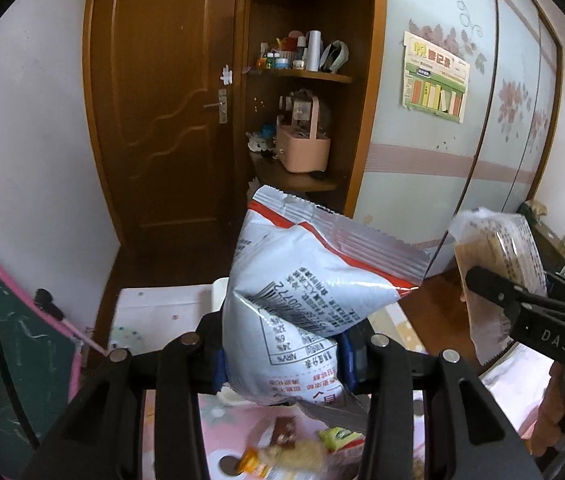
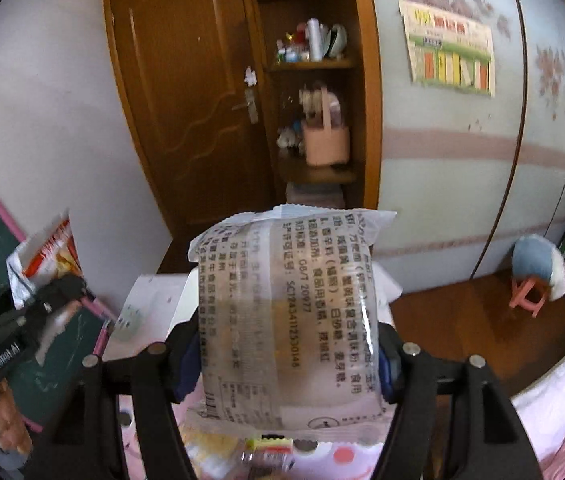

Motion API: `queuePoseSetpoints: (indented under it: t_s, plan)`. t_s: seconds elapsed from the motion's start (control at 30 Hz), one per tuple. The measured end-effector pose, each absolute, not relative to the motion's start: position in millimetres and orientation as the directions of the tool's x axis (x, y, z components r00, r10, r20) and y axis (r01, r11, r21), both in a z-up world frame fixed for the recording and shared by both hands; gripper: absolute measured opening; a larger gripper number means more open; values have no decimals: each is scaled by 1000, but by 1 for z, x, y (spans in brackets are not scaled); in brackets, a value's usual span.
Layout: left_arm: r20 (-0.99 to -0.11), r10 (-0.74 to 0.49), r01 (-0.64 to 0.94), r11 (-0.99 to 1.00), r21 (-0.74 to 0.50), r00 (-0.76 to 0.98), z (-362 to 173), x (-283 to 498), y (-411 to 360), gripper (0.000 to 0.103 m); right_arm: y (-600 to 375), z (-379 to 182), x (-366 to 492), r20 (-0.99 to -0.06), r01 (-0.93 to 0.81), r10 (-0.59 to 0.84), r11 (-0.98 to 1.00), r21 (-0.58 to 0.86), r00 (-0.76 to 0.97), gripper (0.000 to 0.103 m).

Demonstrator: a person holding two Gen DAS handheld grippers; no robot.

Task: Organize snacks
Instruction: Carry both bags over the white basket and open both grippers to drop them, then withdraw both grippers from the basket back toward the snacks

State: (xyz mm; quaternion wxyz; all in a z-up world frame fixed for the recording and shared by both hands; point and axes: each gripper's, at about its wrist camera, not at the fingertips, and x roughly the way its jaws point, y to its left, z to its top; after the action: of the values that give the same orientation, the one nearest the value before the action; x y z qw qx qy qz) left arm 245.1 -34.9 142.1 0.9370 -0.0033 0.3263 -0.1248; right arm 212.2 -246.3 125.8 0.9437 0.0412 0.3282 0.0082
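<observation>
Moderate, even indoor illumination; no hard shadows. Strong fisheye distortion in both views: door (image 1: 170, 92) frame and wardrobe (image 1: 422, 120) lines bowed, black vignette at all corners. Left wrist view: background sharp, white snack bag (image 1: 294, 300) in focus with soft sheen on foil, small snacks (image 1: 282, 448) at bottom edge blurred. Right wrist view: overall softer, poster (image 2: 450, 52) and shelf (image 2: 314, 64) smeared, clear packet (image 2: 290, 312) text partly legible, slight glare.

A home bedroom: wooden door (image 1: 162, 92), floral wardrobe (image 1: 462, 120), cluttered corner shelves (image 1: 302, 76).
</observation>
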Motion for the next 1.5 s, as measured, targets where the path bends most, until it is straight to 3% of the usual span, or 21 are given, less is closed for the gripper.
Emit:
queuePoseSetpoints:
  t_s: [0.1,0.27,0.4,0.53,0.67,0.7,0.87,1.33,1.5]
  plan:
    - [-632,-234,232,969,-87,739,121,275,-47,40,-245,120,244,-622,23,17,998,56,783,68]
    - [-682,-238,223,968,-112,691,65,321,-68,41,-239,75,296,-706,22,17,999,46,708,68]
    - [-714,-203,185,977,-104,670,20,353,-80,41,-226,27,329,-766,19,-37,999,-33,642,68]
    - [-741,-119,112,992,-59,661,-16,371,-82,46,-224,-13,349,-827,12,-8,1000,-2,562,69]
    - [-750,-7,18,1000,7,662,-42,383,-72,93,-238,-42,358,-860,49,43,996,78,508,74]
    - [-749,-6,12,1000,3,663,-45,380,-65,97,-242,-44,357,-854,55,48,995,89,518,82]
    - [-769,-37,39,999,-15,639,-54,373,-55,97,-248,-32,349,-796,64,24,995,79,604,91]
    - [-702,-56,162,983,86,710,1,301,-80,97,-246,6,304,-757,57,80,987,153,649,92]
    - [-694,-72,177,981,80,716,25,266,-78,97,-242,37,262,-715,25,61,994,109,697,91]
